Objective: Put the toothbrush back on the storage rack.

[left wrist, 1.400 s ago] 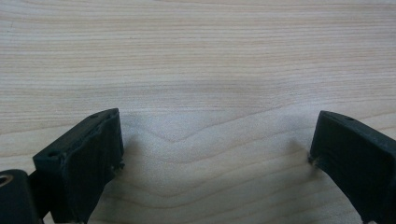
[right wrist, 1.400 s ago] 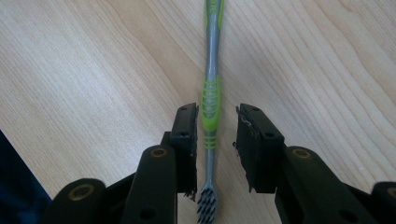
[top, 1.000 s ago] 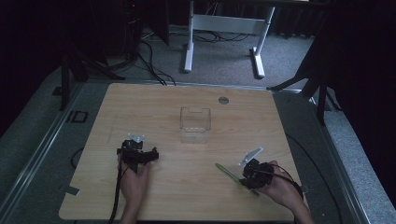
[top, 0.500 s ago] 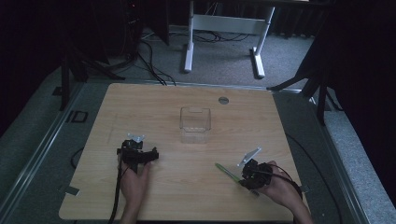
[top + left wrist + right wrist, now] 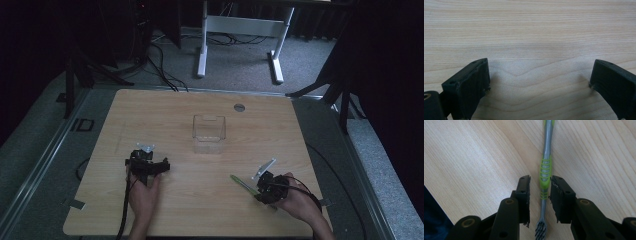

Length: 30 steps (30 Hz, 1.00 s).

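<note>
Nothing shifts since a second ago: my right gripper point(image 5: 539, 185) straddles the toothbrush point(image 5: 545, 171), jaws narrowly parted, seemingly not yet pinching; left gripper point(image 5: 537, 82) gapes wide, empty; grasp pending.

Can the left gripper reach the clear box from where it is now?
Probably yes: only bare table lies between the left gripper and the clear box, and its jaws stand open.

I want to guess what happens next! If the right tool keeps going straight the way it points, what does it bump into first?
Probably the toothbrush: it already lies between the right tool's open jaws, apparently untouched, its handle running straight ahead on the table.
</note>
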Each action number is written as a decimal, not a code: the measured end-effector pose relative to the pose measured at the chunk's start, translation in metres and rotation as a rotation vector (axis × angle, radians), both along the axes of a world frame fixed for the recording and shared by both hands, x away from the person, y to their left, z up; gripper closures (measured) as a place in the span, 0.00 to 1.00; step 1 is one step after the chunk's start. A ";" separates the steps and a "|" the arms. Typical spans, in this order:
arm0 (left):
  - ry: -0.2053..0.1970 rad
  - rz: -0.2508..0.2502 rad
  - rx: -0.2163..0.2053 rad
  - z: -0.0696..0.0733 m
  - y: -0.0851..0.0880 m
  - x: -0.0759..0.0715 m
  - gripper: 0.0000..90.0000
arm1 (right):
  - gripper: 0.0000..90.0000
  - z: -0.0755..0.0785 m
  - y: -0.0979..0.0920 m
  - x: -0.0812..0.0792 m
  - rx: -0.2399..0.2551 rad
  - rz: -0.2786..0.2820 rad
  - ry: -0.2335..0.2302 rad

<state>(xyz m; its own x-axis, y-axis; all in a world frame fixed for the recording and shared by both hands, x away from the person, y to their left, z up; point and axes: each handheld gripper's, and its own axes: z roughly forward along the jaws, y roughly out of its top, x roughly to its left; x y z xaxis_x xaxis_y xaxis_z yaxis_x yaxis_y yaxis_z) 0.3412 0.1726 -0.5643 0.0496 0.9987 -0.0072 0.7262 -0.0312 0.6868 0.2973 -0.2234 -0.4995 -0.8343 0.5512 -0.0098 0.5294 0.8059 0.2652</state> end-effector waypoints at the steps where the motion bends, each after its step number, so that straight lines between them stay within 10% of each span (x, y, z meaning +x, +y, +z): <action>1: 0.000 0.000 0.000 0.000 0.000 0.000 0.03 | 0.77 0.000 0.000 0.000 -0.004 0.002 0.002; 30: 0.000 0.000 0.000 0.000 0.000 0.000 0.03 | 0.80 -0.010 0.005 0.006 -0.029 0.014 0.021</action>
<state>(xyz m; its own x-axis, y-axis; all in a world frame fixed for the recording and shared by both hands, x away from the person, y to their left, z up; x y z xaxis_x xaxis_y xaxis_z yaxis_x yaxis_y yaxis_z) 0.3412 0.1726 -0.5643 0.0496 0.9987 -0.0071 0.7263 -0.0312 0.6867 0.3028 -0.2189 -0.5090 -0.8423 0.5389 -0.0082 0.5229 0.8206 0.2306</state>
